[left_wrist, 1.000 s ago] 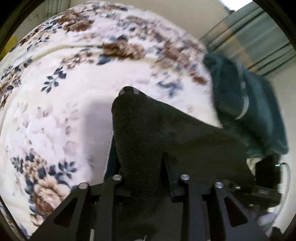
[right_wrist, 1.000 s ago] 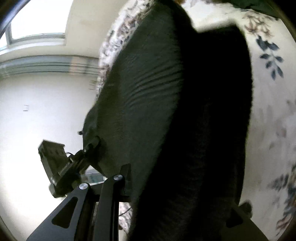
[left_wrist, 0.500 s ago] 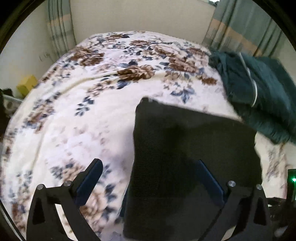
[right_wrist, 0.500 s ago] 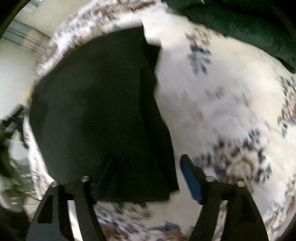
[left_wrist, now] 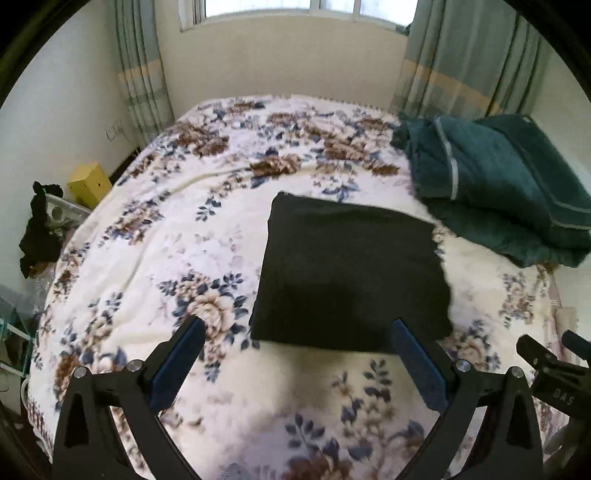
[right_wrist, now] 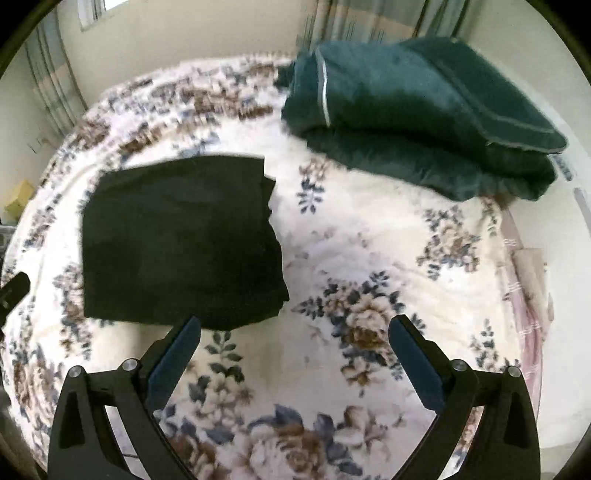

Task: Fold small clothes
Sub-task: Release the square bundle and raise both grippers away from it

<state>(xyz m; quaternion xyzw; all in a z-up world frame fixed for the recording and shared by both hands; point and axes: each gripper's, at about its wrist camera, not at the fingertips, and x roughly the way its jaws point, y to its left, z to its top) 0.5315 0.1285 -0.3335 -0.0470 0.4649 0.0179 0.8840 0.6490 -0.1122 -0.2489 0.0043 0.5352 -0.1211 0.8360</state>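
A black garment (left_wrist: pixel 351 273) lay folded into a flat rectangle on the floral bedspread (left_wrist: pixel 155 236). Nearest the cameras, the left gripper (left_wrist: pixel 295 354) and the right gripper (right_wrist: pixel 295 350) both hung spread wide above the bedspread, holding nothing. The garment lay just beyond their fingertips. Farther off to the right sat a folded green blanket (left_wrist: pixel 495 184), then curtains (left_wrist: pixel 461 55) and a window (left_wrist: pixel 295 7).
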